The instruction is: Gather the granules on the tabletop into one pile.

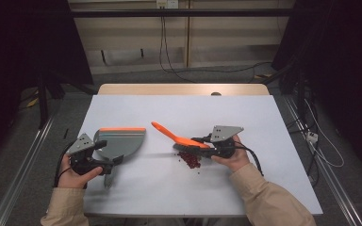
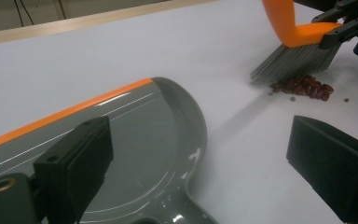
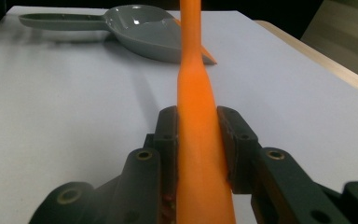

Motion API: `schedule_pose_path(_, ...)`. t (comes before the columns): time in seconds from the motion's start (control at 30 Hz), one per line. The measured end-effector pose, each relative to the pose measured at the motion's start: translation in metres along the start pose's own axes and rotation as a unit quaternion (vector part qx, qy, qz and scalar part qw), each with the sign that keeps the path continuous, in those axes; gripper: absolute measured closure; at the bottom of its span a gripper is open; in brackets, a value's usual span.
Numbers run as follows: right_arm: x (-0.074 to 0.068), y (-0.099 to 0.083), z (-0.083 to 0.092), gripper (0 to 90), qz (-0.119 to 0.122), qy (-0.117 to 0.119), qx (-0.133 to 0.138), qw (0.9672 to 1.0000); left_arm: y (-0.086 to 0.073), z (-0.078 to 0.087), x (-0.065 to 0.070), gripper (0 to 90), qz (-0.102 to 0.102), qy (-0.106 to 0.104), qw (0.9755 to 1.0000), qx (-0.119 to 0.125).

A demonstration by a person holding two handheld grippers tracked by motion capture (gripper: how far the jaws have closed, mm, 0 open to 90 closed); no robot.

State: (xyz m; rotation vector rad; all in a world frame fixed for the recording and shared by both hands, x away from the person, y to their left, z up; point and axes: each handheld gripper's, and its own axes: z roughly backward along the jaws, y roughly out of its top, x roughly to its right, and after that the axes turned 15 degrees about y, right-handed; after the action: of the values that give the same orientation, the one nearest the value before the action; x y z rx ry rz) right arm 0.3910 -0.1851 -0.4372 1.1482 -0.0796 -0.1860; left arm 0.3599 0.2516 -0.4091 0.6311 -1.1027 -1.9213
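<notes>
My right gripper (image 1: 206,142) has its jaws clamped on the orange handle of the one brush (image 1: 176,139); in the right gripper view the handle (image 3: 199,135) rises straight up between my two pads, touching both; the grey bristles (image 2: 294,59) hang below the jaws and rest on the desk just beside the single small heap of dark red beans (image 2: 304,87); a few stray beans lie apart from the heap, too small for me to count.

My left gripper (image 1: 104,157) has its jaws spread wide with nothing pressed between them; in the left gripper view one pad stands over the pan of the one grey dustpan (image 2: 135,140), the other over bare desk (image 2: 242,140); the dustpan's handle lies below the jaws, toward me, and its orange lip (image 1: 122,129) points away from me.

Beyond both jaws the white desk runs to a wooden edge; between the dustpan's rounded side and the beans lies open desk, with nothing standing in the way; cables trail on the floor past the desk.
</notes>
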Motion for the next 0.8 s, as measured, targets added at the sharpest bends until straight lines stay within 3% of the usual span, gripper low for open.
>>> schedule_pose_path(0.33,0.002,0.004,0.005,71.6,-0.012,-0.02,0.024,0.9994,0.0,0.0,0.0,7.0,-0.001,0.002,1.0,-0.002)
schedule_pose_path(0.53,-0.003,0.006,0.025,71.6,-0.04,-0.047,0.032,0.9976,0.0,0.001,0.001,6.9,-0.004,0.001,1.0,-0.002)
schedule_pose_path(0.8,-0.02,0.001,0.053,71.5,-0.098,-0.105,0.05,0.9884,0.0,0.004,0.005,6.8,-0.009,-0.001,0.9999,-0.007)
